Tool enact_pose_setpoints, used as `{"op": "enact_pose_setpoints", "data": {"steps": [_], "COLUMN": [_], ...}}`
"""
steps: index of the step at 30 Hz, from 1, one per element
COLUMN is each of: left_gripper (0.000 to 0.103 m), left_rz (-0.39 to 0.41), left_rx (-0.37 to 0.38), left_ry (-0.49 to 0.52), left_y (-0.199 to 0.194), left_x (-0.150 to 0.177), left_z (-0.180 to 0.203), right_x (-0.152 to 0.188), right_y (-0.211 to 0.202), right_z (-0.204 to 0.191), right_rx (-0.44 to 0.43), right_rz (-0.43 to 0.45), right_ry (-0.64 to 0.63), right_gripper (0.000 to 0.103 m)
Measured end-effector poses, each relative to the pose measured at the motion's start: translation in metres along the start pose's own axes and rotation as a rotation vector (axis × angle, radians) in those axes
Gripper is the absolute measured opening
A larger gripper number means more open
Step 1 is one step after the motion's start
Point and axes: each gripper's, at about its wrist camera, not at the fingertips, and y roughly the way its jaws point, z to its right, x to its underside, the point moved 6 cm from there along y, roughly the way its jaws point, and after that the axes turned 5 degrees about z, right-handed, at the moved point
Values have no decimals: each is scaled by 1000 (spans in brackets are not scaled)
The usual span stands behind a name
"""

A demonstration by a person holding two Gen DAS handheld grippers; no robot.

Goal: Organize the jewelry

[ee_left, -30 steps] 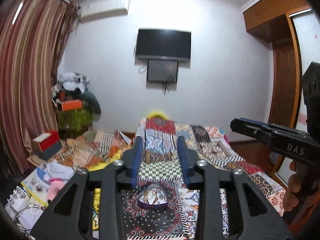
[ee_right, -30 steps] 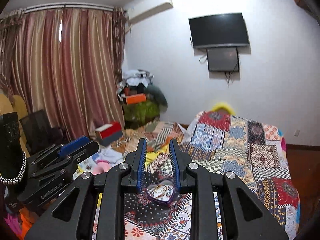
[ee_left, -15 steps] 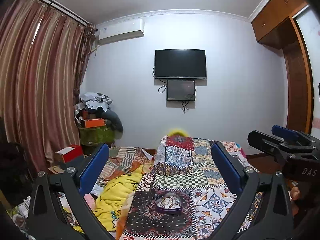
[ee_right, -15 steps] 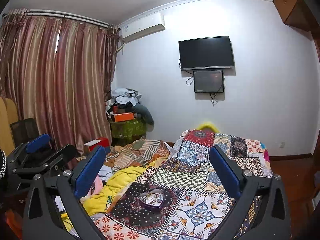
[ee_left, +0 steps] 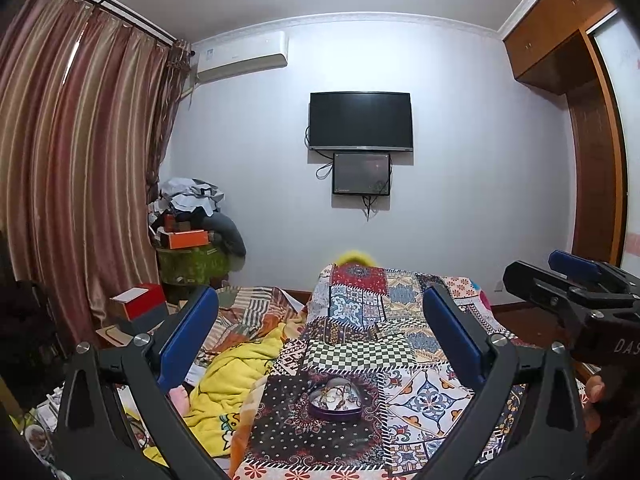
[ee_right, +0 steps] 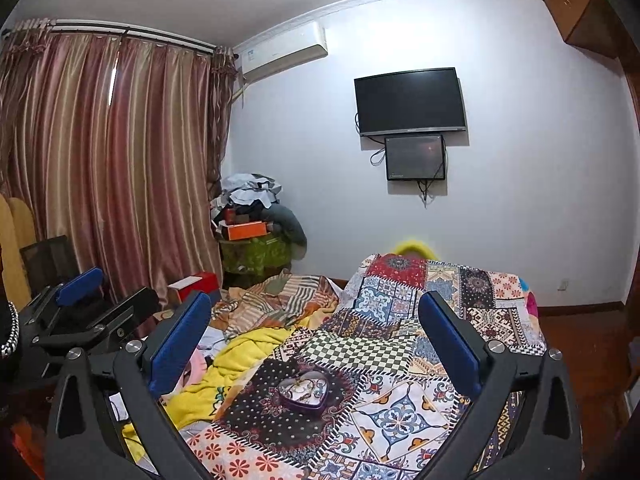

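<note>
Both my grippers hang above the near end of the bed, well apart from the work. My left gripper (ee_left: 318, 344) has its blue fingers (ee_left: 186, 340) spread wide and holds nothing; my right gripper (ee_right: 316, 340) is spread just as wide, also bare. I judge the wide stance suits an approach, since it lets either pair straddle a small thing from above.

The thing to sort is the tin (ee_left: 336, 398), a heart-shaped one with a purple wall, lying open on the dark dotted patch of the quilt (ee_left: 404, 354). It sits between my fingers in both views, so each gripper is aimed at it. Inside lies jewelry (ee_right: 302, 387): thin chains or bands tangled on a pale floor, too small to tell apart.

A yellow blanket (ee_left: 236, 372) is bunched just beside the quilt on the left, near enough to snag a dangling chain. The soft bedding will give under the tin, so I would come down gently and pinch a single strand.
</note>
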Motion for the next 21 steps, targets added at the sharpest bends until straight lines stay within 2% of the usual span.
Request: {"op": "enact_pose_setpoints", "data": {"steps": [21], "left_gripper": [103], "left_rz": [-25], "left_rx": [-9], "left_ry": [-16], "left_y": [10], "left_x": [9], "left_z": [-2], "right_x": [5], "right_y": [1], "right_z": [4], "right_rx": [10], "right_rz": [-36], "right_ry": [19], "right_gripper": [103]}}
